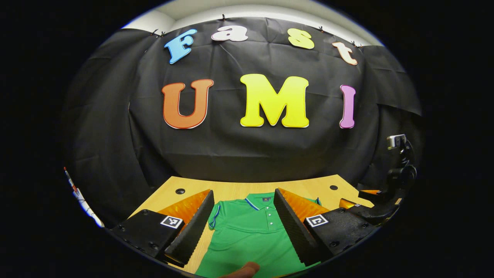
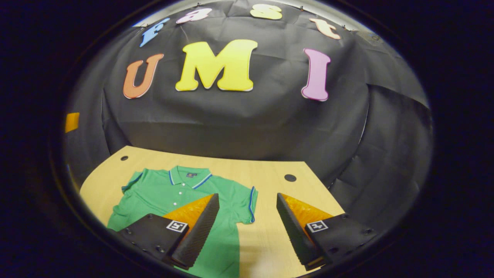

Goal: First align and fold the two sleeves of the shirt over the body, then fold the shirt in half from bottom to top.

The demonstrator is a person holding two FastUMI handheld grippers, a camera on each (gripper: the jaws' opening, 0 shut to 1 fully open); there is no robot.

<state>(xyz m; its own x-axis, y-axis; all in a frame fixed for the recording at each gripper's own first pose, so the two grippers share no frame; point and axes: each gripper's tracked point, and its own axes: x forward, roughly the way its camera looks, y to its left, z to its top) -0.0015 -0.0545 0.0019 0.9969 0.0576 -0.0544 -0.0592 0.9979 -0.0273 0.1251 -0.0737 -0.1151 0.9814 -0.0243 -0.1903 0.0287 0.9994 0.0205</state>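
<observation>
Right gripper view: green polo shirt (image 2: 170,193) lies flat on the surface (image 2: 270,231), sleeves unfolded; both claws gape wide, holding nothing. A shallow pinch could drag the body askew.

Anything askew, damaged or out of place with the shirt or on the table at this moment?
Nothing stands out. The green polo shirt lies flat and face up on the light wooden table, collar toward the wall, both short sleeves spread and unfolded. The left gripper and the right gripper hang open above it.
</observation>
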